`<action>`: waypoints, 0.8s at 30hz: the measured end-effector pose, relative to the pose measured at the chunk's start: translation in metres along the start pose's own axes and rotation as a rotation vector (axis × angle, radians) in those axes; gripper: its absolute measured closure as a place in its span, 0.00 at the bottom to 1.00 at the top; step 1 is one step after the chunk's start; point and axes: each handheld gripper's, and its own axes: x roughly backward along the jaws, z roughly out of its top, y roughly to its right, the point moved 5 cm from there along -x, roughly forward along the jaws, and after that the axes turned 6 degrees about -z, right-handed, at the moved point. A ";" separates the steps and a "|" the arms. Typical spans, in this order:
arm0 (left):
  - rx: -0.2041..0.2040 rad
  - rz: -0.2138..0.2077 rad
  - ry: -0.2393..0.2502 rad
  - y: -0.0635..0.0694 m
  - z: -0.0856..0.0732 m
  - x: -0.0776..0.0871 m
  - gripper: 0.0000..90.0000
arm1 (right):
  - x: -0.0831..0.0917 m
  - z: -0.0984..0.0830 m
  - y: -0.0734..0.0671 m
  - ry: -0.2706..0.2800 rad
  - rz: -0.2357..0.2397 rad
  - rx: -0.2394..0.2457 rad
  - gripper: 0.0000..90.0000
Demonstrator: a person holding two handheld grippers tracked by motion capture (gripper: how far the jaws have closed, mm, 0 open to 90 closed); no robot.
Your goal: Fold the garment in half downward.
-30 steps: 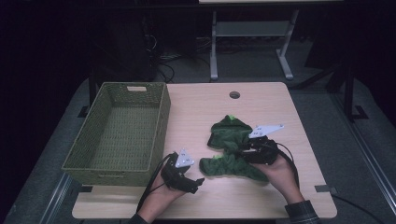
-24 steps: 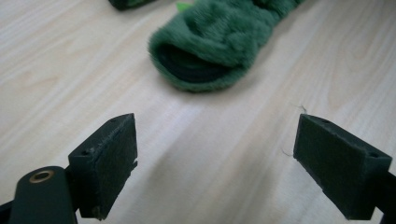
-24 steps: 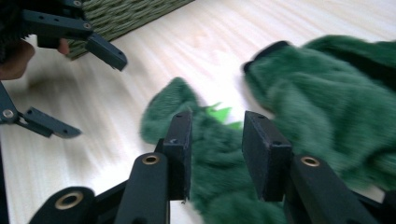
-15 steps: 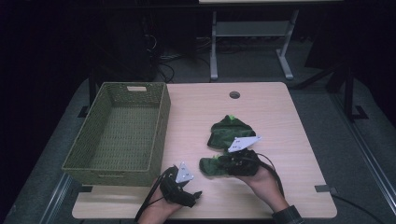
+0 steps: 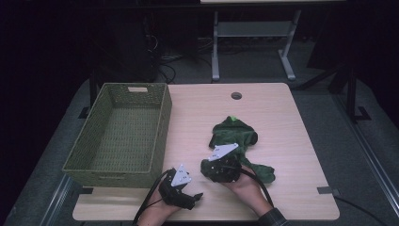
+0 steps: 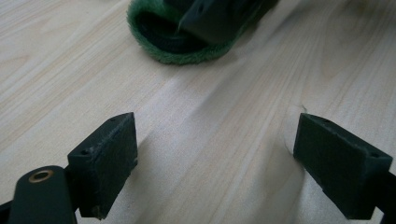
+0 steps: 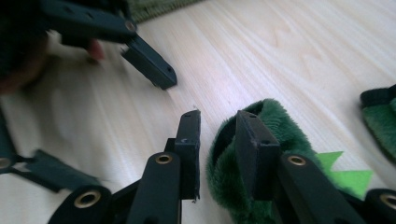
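Note:
A dark green fleece garment (image 5: 233,136) with a bright green spike lies bunched on the wooden table, right of centre. My right gripper (image 5: 210,172) holds its near cuff. In the right gripper view one jaw sits inside the cuff (image 7: 275,126) and the other outside, and they have just been closing on the cuff's wall (image 7: 219,126). My left gripper (image 5: 196,197) rests low near the table's front edge, just left of the cuff. Its jaws (image 6: 219,140) stand wide open over bare wood, with the cuff (image 6: 163,51) a short way ahead.
A woven olive basket (image 5: 160,127) stands at the table's left, close behind the left hand. A round cable hole (image 5: 236,95) is near the far edge. A dark floor, a grey frame and cables lie beyond the table.
The right gripper has slid left toward the left gripper, dragging the garment's near end with it. The left gripper has dropped slightly toward the front edge.

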 end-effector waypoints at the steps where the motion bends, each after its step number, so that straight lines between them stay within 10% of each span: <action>1: -0.002 -0.002 -0.001 0.000 0.000 0.000 0.14 | -0.003 -0.001 -0.001 -0.014 0.002 -0.003 0.79; 13: -0.005 -0.005 0.001 -0.001 0.000 0.000 0.14 | -0.019 -0.012 -0.006 -0.032 -0.061 0.027 0.97; 24: -0.004 -0.005 0.000 -0.001 0.001 -0.001 0.14 | -0.001 -0.008 -0.009 0.005 0.025 0.019 0.98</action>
